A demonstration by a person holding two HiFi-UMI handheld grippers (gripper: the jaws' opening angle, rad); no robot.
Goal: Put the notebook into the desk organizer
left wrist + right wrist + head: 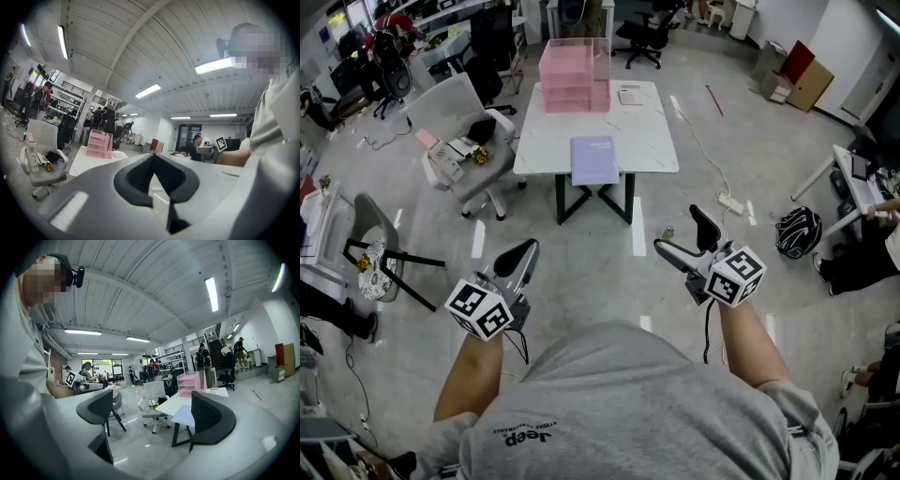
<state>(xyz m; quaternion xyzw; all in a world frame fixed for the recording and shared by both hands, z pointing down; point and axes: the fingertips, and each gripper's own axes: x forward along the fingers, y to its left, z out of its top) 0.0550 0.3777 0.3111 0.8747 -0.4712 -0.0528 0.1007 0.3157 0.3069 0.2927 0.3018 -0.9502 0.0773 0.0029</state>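
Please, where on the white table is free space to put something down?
Bare patches on the table: left of the notebook, in front of the pink organizer, and right of the notebook. The far edge is crowded.

Surface finishes
The desk organizer was glossy, translucent plastic; the notebook had a matt cover; the worktop was smooth and faintly veined; the floor shone, polished.

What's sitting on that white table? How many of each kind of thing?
Pink desk organizer: 1
Lavender notebook: 1
Small white flat item, possibly a calculator: 1
Total: 3
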